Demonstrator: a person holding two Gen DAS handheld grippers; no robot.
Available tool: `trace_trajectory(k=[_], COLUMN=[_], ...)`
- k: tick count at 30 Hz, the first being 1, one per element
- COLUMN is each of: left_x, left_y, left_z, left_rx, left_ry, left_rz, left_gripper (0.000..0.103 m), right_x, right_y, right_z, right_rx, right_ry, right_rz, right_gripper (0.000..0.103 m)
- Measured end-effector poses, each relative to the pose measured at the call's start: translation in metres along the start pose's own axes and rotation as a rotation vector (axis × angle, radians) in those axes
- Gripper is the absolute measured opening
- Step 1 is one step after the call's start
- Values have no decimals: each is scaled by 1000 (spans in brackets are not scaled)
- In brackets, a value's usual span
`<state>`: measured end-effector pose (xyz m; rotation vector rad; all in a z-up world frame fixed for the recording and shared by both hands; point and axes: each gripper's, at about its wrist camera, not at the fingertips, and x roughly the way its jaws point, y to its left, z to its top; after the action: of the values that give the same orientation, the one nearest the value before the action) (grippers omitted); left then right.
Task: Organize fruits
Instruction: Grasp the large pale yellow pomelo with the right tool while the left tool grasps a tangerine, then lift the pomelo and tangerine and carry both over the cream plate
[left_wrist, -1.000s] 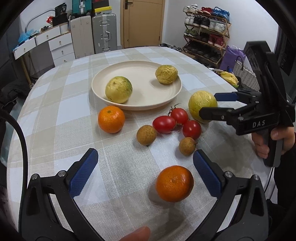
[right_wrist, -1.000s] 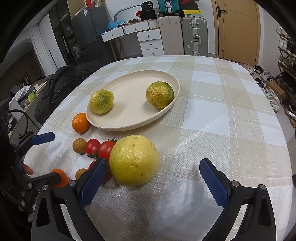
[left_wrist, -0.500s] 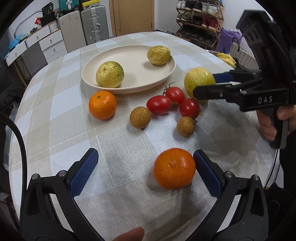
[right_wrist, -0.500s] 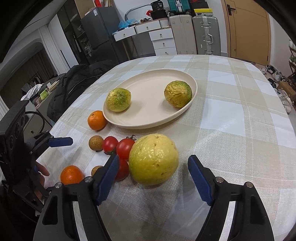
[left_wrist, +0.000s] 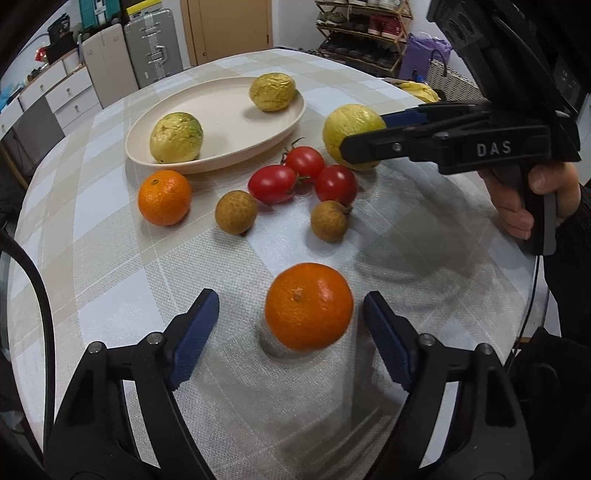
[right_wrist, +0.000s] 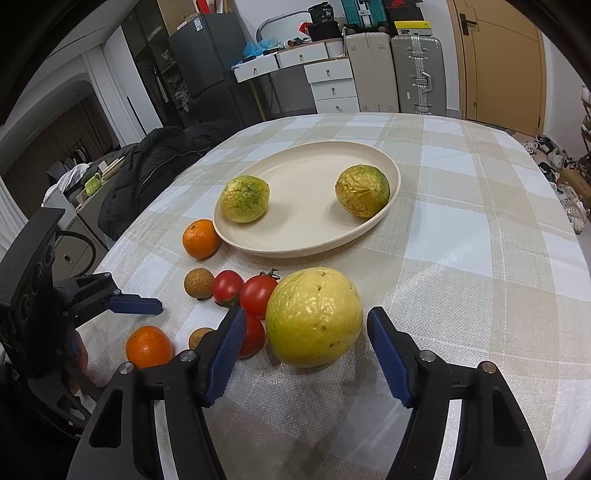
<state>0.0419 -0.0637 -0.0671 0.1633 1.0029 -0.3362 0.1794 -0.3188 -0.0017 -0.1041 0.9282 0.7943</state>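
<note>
A cream plate (left_wrist: 236, 110) (right_wrist: 295, 243) holds two yellow-green fruits (left_wrist: 176, 137) (left_wrist: 272, 91). A third yellow fruit (right_wrist: 314, 317) (left_wrist: 347, 129) sits on the cloth between the pads of my open right gripper (right_wrist: 306, 350); the pads stand close on both sides without touching. My open left gripper (left_wrist: 291, 332) straddles a near orange (left_wrist: 309, 305) (right_wrist: 149, 346), with gaps on both sides. Three tomatoes (left_wrist: 303, 177), two brown longans (left_wrist: 235, 212) (left_wrist: 328, 220) and a second orange (left_wrist: 164, 197) lie between.
The checked tablecloth (left_wrist: 110, 280) covers a rounded table whose edge falls away at left and right. A black jacket (right_wrist: 155, 162) lies off the table's far left. Suitcases (right_wrist: 417, 74), drawers and a shoe rack (left_wrist: 362, 33) stand behind.
Both grippers moved forward around their fruits. The right jaws narrowed around the yellow fruit; the left jaws narrowed around the near orange.
</note>
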Motion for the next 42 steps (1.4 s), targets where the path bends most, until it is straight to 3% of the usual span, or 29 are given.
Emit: trace_trajectory(k=[6, 10, 23, 26, 29, 42], left_x=[-4, -7, -16, -20, -26, -32], left_y=[0, 5, 20, 25, 29, 45], left_z=[-2, -2, 4, 6, 7, 11], left_rx=[8, -12, -78, -103, -130, -224], left_ry=[-4, -13, -82, -110, -146, -223], left_rz=[-31, -81, -88, -76, -77, -32], left_gripper=[59, 38, 38, 38, 38, 38], right_x=[-1, -1, 3, 4, 5, -2], right_y=[2, 1, -3, -4, -7, -2], right_z=[0, 1, 0, -1, -1, 0], right_rx=[-14, -15, 4, 17, 35, 7], right_ry=[-1, -2, 4, 8, 10, -35], right_rz=[3, 0, 6, 2, 11, -2], right_gripper=[69, 69, 69, 58, 55, 54])
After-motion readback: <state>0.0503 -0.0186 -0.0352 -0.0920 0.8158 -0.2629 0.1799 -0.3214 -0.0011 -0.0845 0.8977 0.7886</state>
